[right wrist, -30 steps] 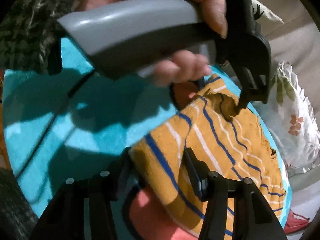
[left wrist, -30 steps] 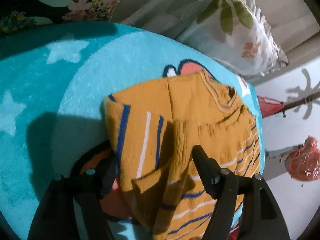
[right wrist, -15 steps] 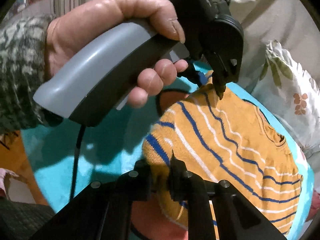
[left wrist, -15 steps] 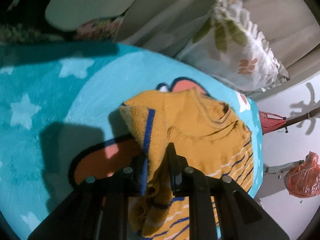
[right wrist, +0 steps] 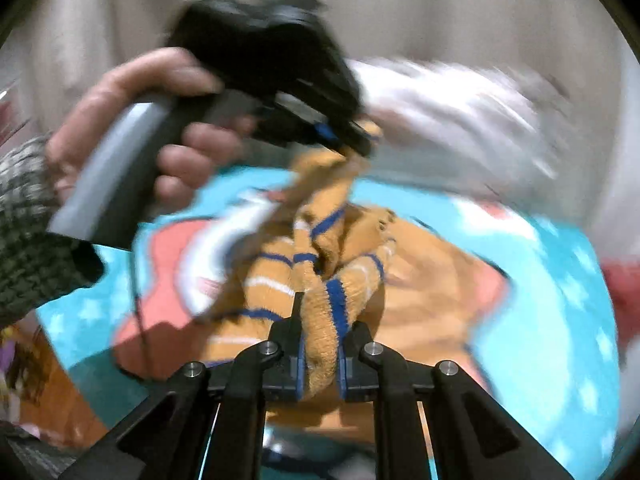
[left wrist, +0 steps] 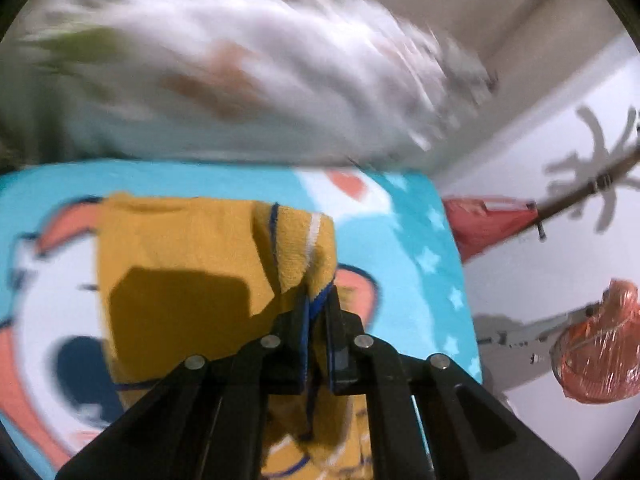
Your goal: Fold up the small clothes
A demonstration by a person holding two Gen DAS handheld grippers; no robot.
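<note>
Left wrist view: left gripper (left wrist: 316, 312) clamps the sweater (left wrist: 180, 248) hem, lifted over the mat (left wrist: 424, 232). Right gripper (right wrist: 320, 336) pinches the other corner; garment's body lies ahead of both.

So the piece being folded is a small mustard-yellow knit sweater (left wrist: 180, 264) with blue and white stripes (looks kid-sized). It's partly lifted off a turquoise cartoon-print blanket. In the left wrist view its main body lies flat on the blanket with the plain yellow side up, and a striped edge is pulled up and folded over toward the right, pinched between two black pads. In the right wrist view the sweater (right wrist: 320, 280) is bunched into a rumpled, twisted ridge: one thick striped fold is clamped at the near end, another corner is held up at the far end. The rest sags onto the blanket, quite blurred.
</note>
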